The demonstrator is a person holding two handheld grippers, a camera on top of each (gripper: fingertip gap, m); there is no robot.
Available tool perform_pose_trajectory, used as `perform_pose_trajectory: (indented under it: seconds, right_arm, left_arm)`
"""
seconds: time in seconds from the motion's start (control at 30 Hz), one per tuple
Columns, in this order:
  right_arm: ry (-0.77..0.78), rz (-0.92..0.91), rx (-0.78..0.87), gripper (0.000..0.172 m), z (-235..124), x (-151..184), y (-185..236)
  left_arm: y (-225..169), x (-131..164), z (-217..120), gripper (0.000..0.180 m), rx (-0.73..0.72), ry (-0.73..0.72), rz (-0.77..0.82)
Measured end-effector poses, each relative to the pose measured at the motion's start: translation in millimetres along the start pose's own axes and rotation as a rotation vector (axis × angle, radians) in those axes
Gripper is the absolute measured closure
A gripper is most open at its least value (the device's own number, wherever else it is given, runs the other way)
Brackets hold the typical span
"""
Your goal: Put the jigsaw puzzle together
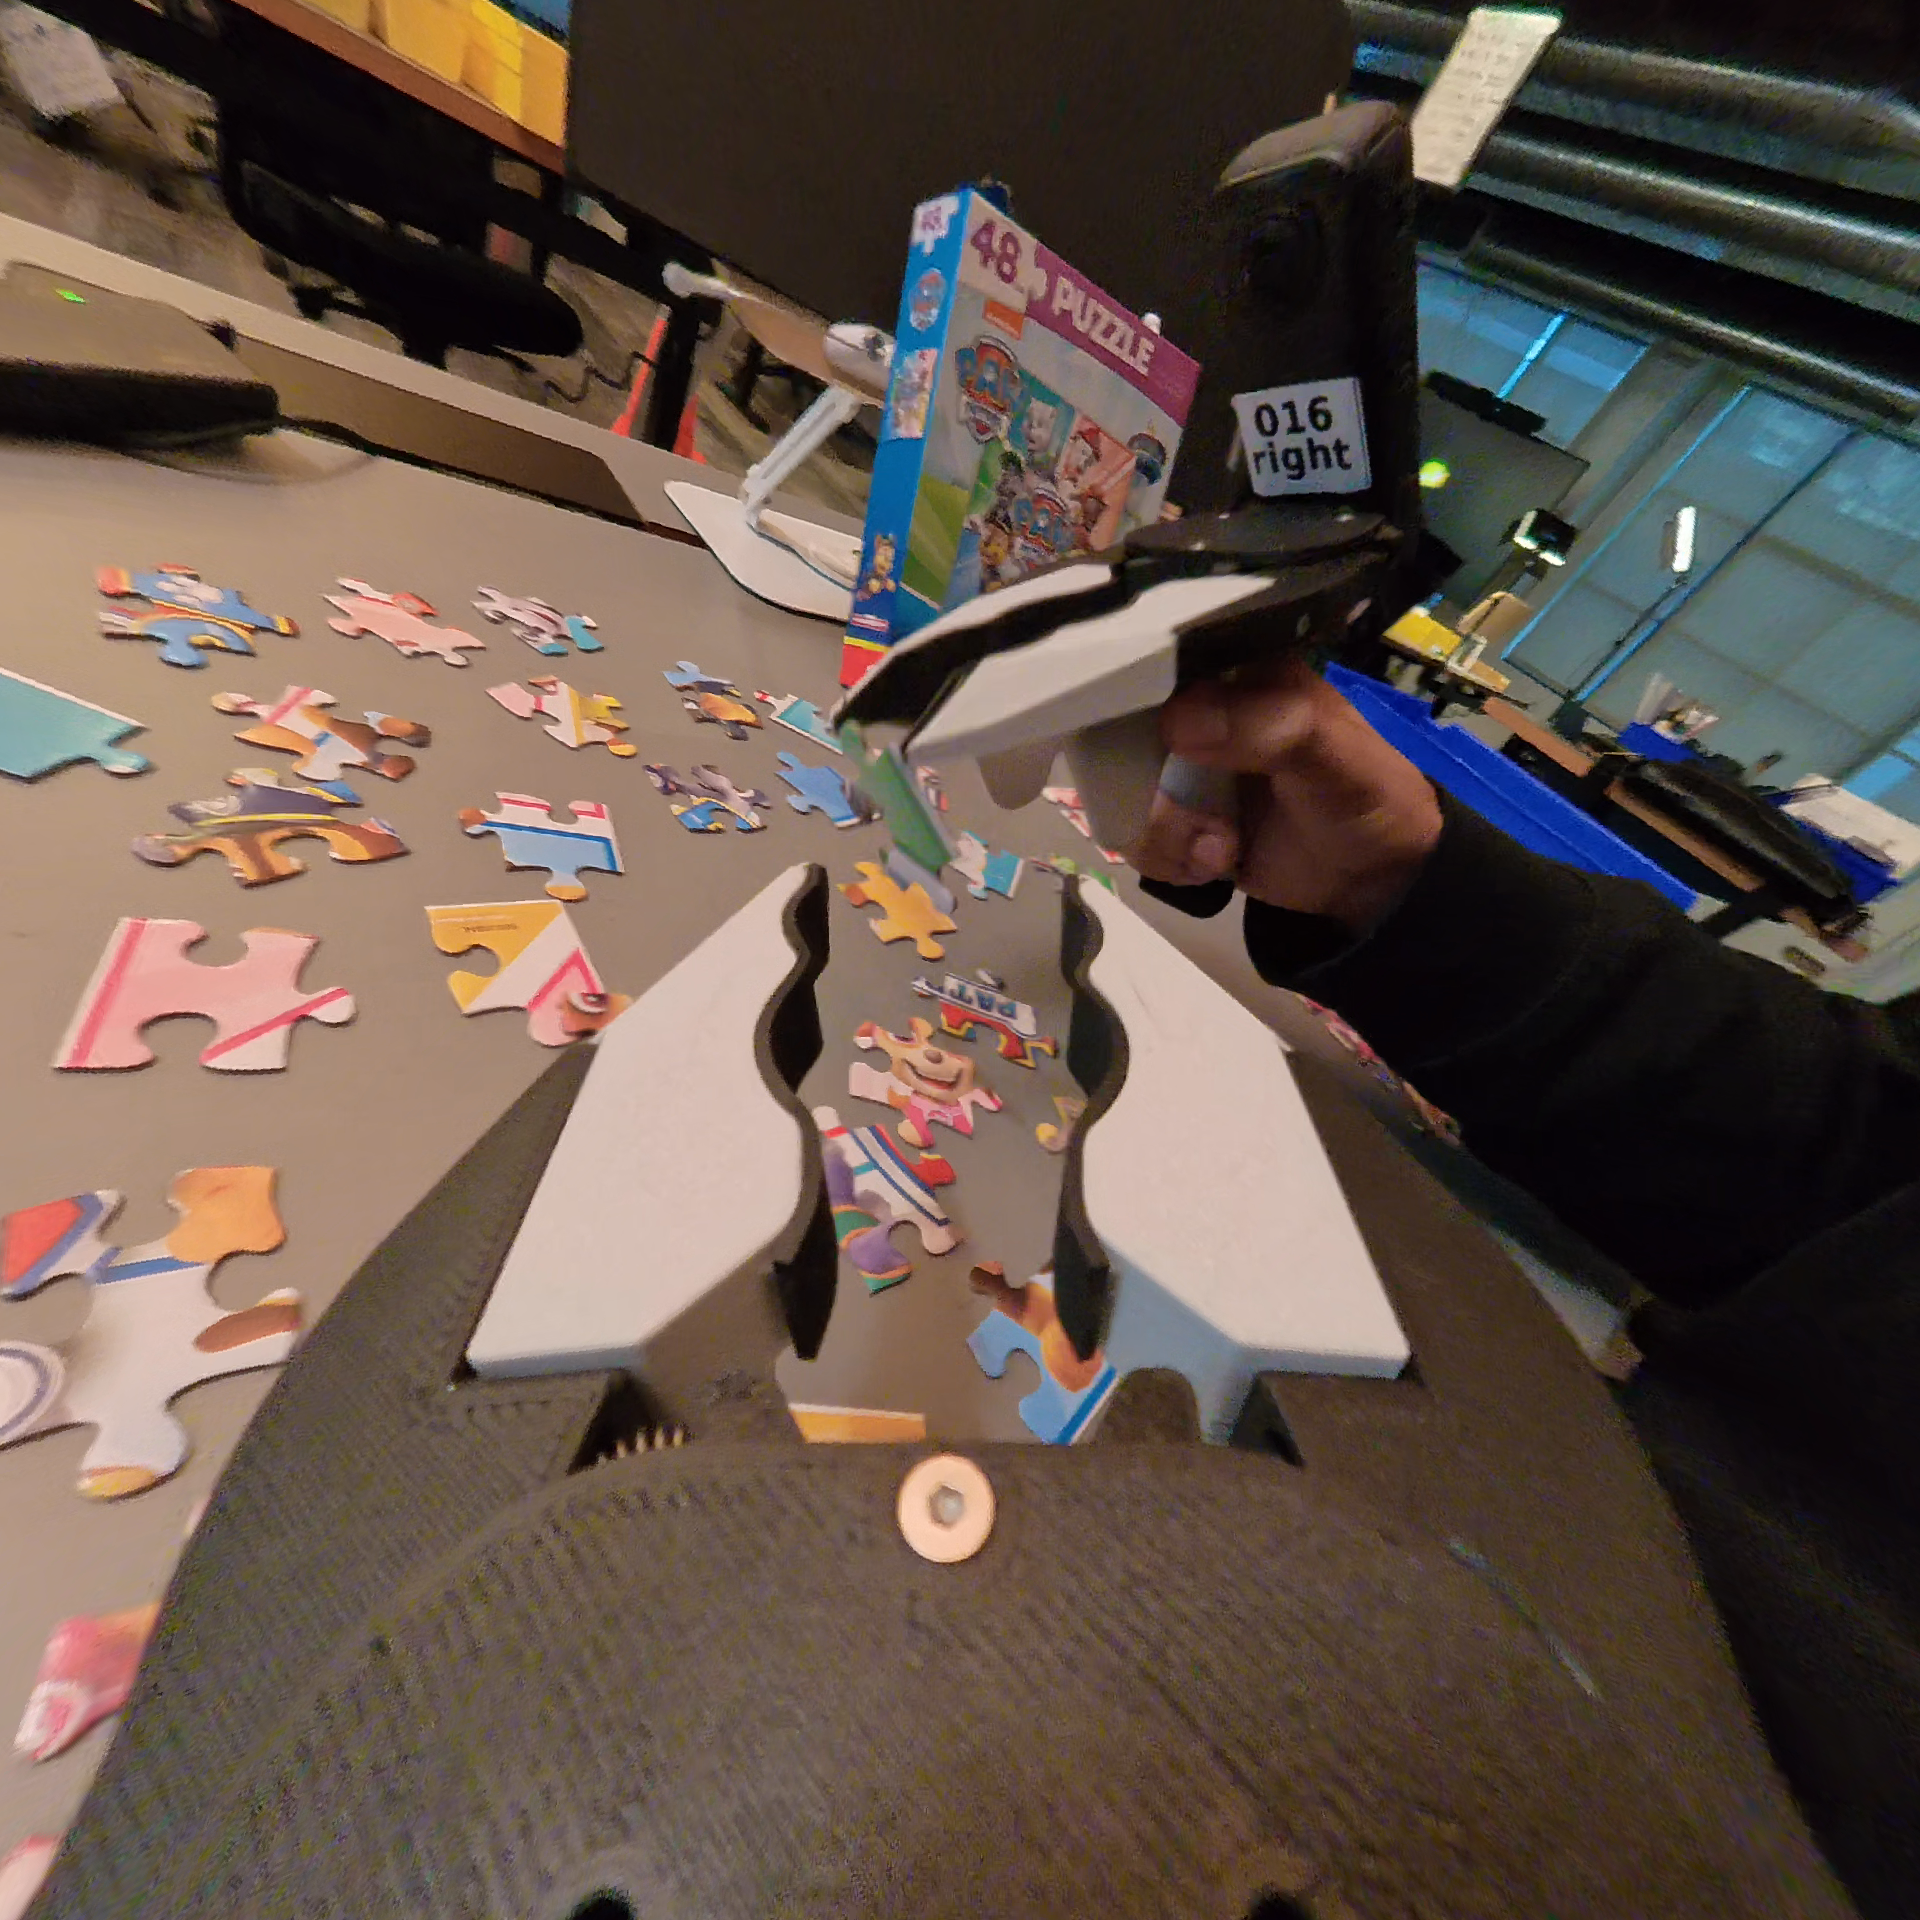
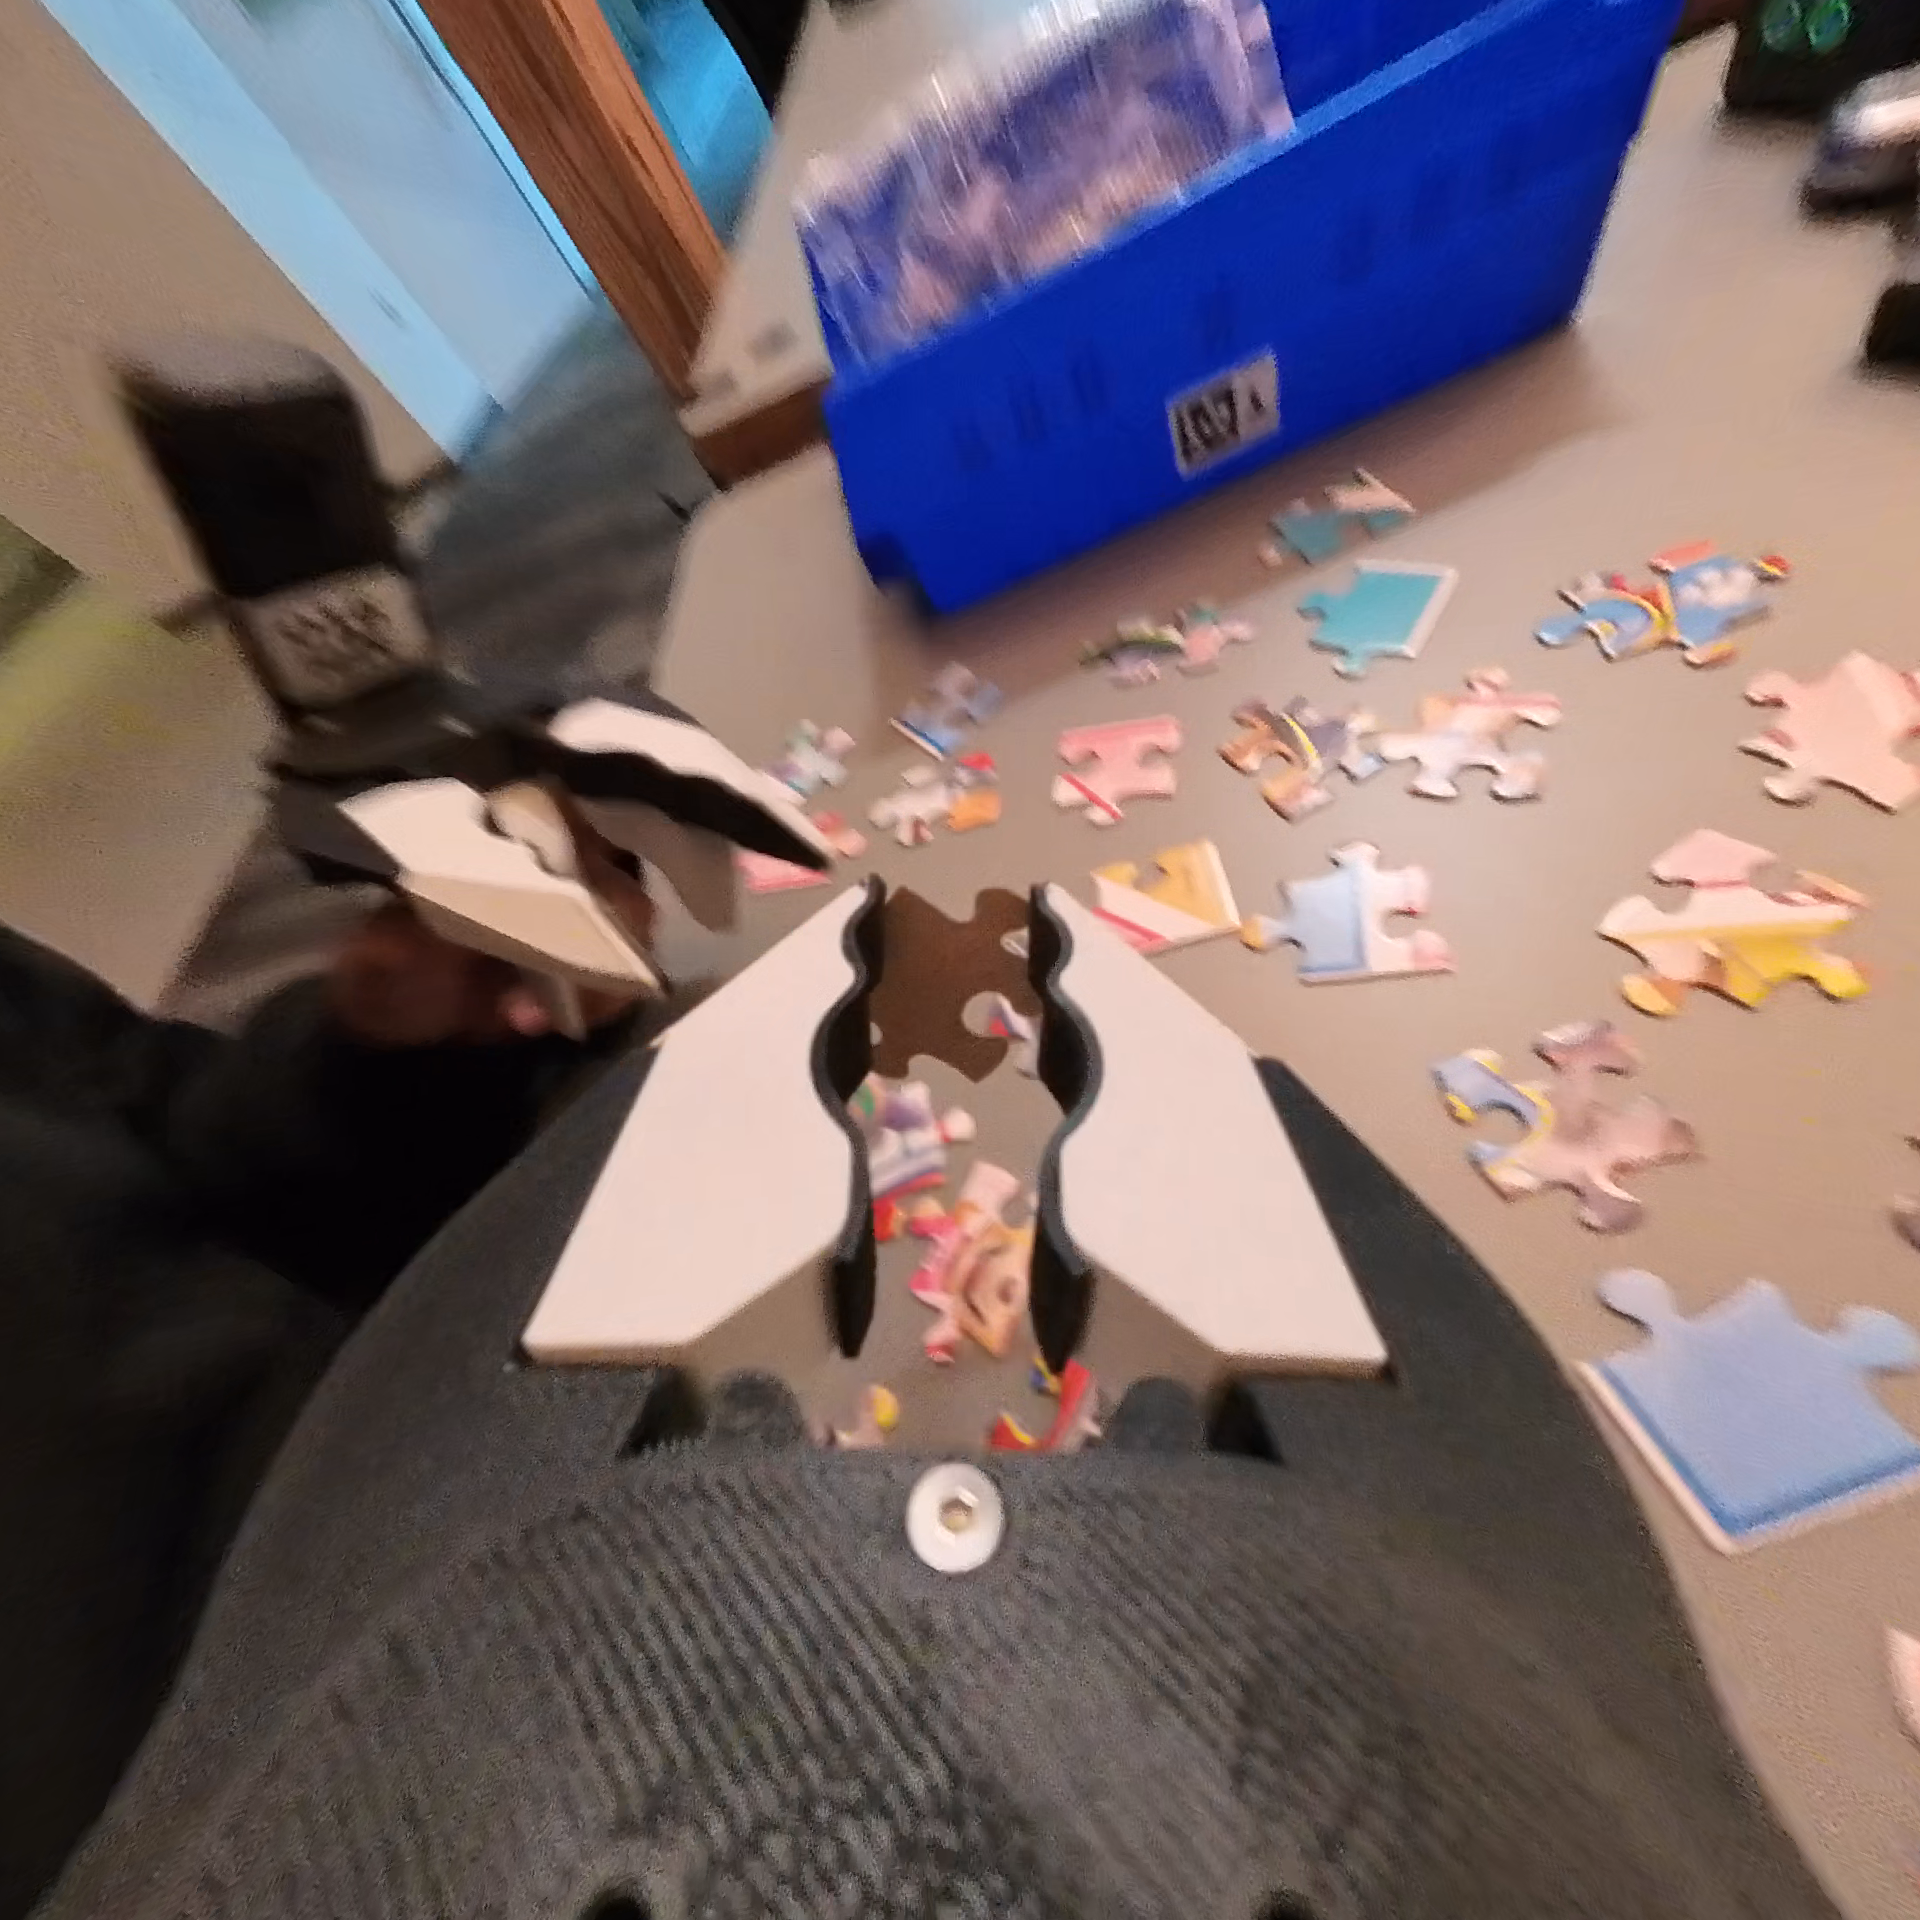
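Blue plastic bin (image 2: 1195, 416) at 12 o'clock, blurred blue-white contents, not identifiable. Right gripper (image 2: 951, 904) pinching green cardboard puzzle piece (image 1: 902, 805), brown back up, above grey table (image 1: 364, 499). Left gripper (image 1: 945, 894) spread, bare, piece just beyond fingertips at 12 o'clock.

Puzzle pieces (image 1: 540, 831) lie spread flat over the table (image 1: 395, 540), most of them left of and beyond my left gripper (image 1: 945, 894), some straight under its open fingers. At the far edge of the table a puzzle box (image 1: 1018, 436) stands upright, with a small stand (image 1: 790, 520) just left of it. My right gripper (image 1: 883, 727) hangs above the table, between the box and my left gripper, and a puzzle piece (image 1: 904, 800) hangs on edge from its tips, clear of the table. In the right wrist view a bin (image 2: 1247, 343) sits on the far side of the table, beyond the scattered pieces.
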State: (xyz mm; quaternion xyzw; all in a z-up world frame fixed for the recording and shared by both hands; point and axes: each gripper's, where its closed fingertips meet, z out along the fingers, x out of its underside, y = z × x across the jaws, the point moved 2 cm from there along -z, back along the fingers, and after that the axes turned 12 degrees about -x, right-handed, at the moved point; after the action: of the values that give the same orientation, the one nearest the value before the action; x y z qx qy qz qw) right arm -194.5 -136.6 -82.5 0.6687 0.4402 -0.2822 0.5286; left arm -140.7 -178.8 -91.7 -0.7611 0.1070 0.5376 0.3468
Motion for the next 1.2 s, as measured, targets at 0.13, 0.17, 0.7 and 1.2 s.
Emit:
perform_pose_trajectory:
  seconds: [0.13,0.17,0.7,1.2]
  right_arm:
    - [-0.130,0.029,-0.082,0.146,1.3,-11.2,23.4]
    - [-0.137,0.023,-0.080,0.146,3.3,-11.0,27.2]
    - [-0.185,-0.161,-0.093,0.132,-26.3,-0.1,66.0]
    - [0.049,-0.460,0.196,0.172,-32.6,7.9,34.5]
  left_arm:
    - [-13.0,3.4,4.3,0.135,0.053,0.009,-0.006]
    - [-14.8,3.5,5.0,0.137,0.041,0.006,0.011]
    - [-37.9,2.7,-9.5,0.180,-0.033,-0.104,0.538]
    - [9.3,8.5,7.1,0.133,-0.118,0.001,0.136]
